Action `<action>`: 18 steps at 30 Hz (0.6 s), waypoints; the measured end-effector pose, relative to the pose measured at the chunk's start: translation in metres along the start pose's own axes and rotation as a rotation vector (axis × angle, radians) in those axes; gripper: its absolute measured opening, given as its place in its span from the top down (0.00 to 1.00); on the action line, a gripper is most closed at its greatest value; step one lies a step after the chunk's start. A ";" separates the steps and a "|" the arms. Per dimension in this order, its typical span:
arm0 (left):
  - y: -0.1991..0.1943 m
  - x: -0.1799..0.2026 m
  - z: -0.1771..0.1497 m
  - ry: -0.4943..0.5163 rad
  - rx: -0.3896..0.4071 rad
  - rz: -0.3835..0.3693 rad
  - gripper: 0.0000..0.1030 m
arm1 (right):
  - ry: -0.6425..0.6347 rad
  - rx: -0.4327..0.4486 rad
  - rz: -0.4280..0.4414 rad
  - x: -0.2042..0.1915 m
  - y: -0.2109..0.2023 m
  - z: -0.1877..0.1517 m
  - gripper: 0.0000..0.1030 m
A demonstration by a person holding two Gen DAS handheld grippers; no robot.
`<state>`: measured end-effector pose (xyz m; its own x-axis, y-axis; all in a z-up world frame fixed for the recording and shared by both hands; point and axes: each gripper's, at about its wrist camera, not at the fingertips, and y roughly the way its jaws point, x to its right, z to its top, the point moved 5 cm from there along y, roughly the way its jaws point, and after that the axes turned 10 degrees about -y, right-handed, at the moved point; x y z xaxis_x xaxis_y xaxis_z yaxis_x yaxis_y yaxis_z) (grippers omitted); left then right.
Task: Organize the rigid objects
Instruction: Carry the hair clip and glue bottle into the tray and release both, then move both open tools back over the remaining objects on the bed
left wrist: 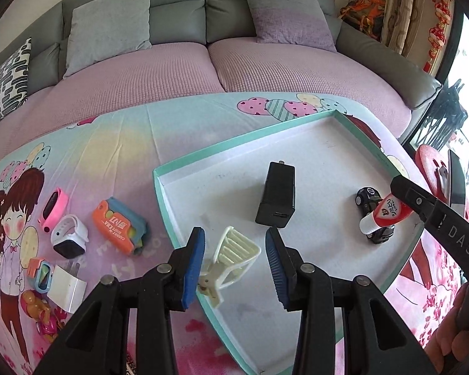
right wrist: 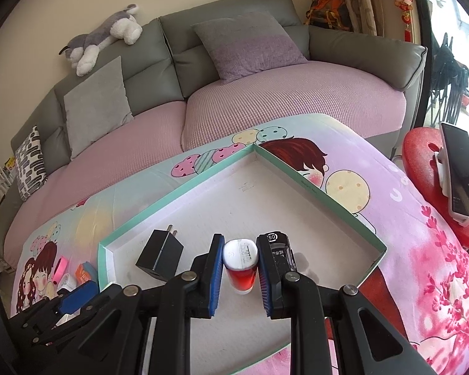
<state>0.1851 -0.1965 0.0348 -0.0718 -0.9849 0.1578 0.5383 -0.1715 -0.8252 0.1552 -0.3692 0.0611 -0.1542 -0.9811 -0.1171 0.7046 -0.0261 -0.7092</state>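
Left gripper hangs over the near rim of the teal-edged tray, its blue fingers grasping a cream plastic clip. The clip sits right above the tray's edge, at six o'clock from the black charger lying on the tray's white floor.

Over at three o'clock of that charger, the right gripper is clenched on a small red tube with a white cap, cap pointing away. It hangs inside the tray, and a black toy car sits just beside it, right against the outer finger.

Out on the cartoon-print surface, at nine o'clock of the tray, lie a pink band, a white watch, an orange pack and a white plug.
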 end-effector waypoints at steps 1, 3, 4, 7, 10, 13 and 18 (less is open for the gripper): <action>0.001 0.000 -0.001 -0.001 -0.004 0.001 0.60 | 0.002 -0.004 -0.001 0.001 0.001 -0.001 0.78; 0.002 0.001 -0.002 -0.001 -0.006 0.003 0.59 | 0.001 -0.012 -0.007 0.002 0.003 -0.001 0.77; 0.001 0.000 -0.001 -0.002 -0.005 0.004 0.58 | -0.001 -0.015 -0.014 0.002 0.003 -0.002 0.76; -0.002 -0.004 0.000 -0.018 0.004 0.008 0.49 | -0.006 -0.011 -0.028 0.003 0.003 -0.001 0.76; -0.007 -0.010 0.003 -0.041 0.016 0.012 0.45 | -0.007 -0.012 -0.050 0.004 0.003 -0.001 0.66; -0.012 -0.019 0.006 -0.064 0.028 0.023 0.39 | -0.007 -0.015 -0.071 0.006 0.004 -0.001 0.50; -0.020 -0.034 0.011 -0.111 0.055 0.043 0.31 | -0.010 -0.021 -0.079 0.006 0.006 -0.001 0.42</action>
<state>0.1855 -0.1591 0.0520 0.0440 -0.9818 0.1845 0.5841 -0.1246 -0.8021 0.1580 -0.3751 0.0557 -0.2016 -0.9780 -0.0529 0.6760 -0.0999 -0.7301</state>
